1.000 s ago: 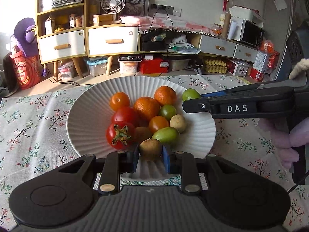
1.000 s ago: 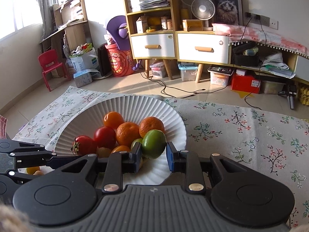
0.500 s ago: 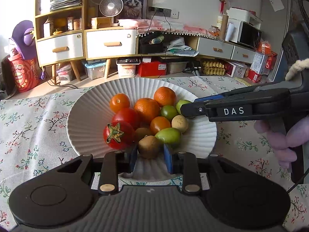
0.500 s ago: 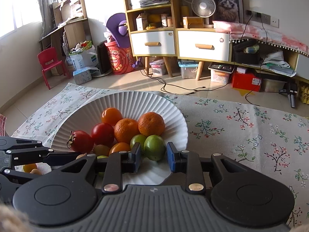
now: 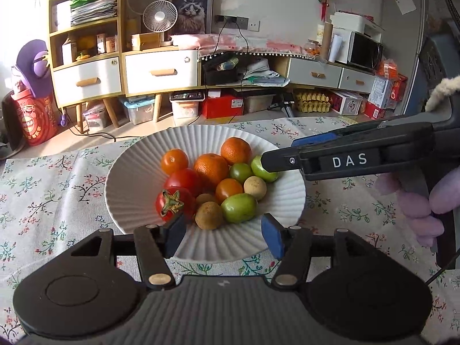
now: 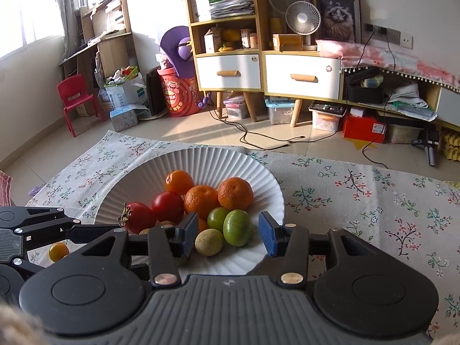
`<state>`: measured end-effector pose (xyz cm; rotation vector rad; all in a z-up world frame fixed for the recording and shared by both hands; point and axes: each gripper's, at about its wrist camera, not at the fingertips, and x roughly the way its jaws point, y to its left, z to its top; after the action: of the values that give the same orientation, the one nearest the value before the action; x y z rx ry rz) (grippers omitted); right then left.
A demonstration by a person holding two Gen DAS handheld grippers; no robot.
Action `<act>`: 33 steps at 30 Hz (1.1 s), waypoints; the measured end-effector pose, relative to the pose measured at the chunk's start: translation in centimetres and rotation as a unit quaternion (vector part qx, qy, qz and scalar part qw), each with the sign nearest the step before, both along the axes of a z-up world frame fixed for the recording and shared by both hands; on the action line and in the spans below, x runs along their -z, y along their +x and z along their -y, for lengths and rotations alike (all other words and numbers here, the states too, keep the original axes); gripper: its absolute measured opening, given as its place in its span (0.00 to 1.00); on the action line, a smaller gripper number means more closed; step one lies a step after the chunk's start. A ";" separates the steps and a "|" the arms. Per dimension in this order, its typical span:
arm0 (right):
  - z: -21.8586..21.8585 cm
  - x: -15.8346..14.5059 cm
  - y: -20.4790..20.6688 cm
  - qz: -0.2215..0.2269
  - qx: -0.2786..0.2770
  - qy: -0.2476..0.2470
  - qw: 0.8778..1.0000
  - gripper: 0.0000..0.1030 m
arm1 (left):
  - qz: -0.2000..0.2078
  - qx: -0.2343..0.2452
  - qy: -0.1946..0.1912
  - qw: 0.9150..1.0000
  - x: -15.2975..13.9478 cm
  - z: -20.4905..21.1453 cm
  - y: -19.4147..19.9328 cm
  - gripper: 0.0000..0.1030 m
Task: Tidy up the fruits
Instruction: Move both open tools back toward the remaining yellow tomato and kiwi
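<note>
- Left wrist view: my left tongs (image 5: 222,237) stand wide apart with nothing between the pads, poised over the near rim of the white ribbed plate (image 5: 129,184).
- The plate sits on the floral-cloth surface (image 5: 51,184) and holds all the fruit in one loose pile: three oranges, the farthest at (image 5: 235,150); two red tomatoes, the nearer with a green calyx (image 5: 172,204); a large green fruit (image 5: 238,208); a brown kiwi (image 5: 209,215) just beyond my left pad.
- A lime (image 5: 260,169) lies at the pile's right edge, partly behind the finger of the right tongs (image 5: 280,159), which reaches in from the right.
- Right wrist view: my right tongs (image 6: 227,234) are open wide, gripping nothing. The lime (image 6: 236,227) rests on the plate (image 6: 201,161) between the pads, touching neither; a pale round fruit (image 6: 209,242) sits just left of it.
- A small orange fruit (image 6: 58,251) lies off the plate on the cloth, beside the left tongs (image 6: 86,230).
</note>
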<state>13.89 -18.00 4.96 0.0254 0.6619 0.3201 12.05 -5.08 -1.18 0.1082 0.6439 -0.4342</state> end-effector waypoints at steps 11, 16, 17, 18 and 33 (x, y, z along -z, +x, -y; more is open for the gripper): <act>0.0 -0.8 -2.2 -0.007 0.020 -0.006 1.000 0.57 | -0.007 -0.003 0.001 1.000 -1.3 -1.1 -1.9 0.70; -0.4 -1.1 -3.6 -0.012 0.033 -0.002 0.999 0.68 | -0.011 -0.002 0.008 1.000 -1.7 -1.7 -3.0 0.74; -0.4 -1.1 -3.8 -0.013 0.034 -0.001 0.999 0.69 | -0.011 -0.003 0.010 1.000 -1.7 -1.8 -3.3 0.76; -0.5 -1.1 -4.0 -0.014 0.035 -0.001 0.999 0.71 | -0.012 -0.003 0.011 1.000 -1.7 -1.9 -3.6 0.77; -2.6 0.0 -6.9 -0.023 0.044 -0.011 0.999 0.99 | -0.045 -0.034 0.018 0.998 -0.4 -4.6 -5.9 0.92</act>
<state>6.98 -15.42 4.98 0.0407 0.7075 0.2288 6.12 -0.50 -0.75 0.1002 0.7425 -0.3638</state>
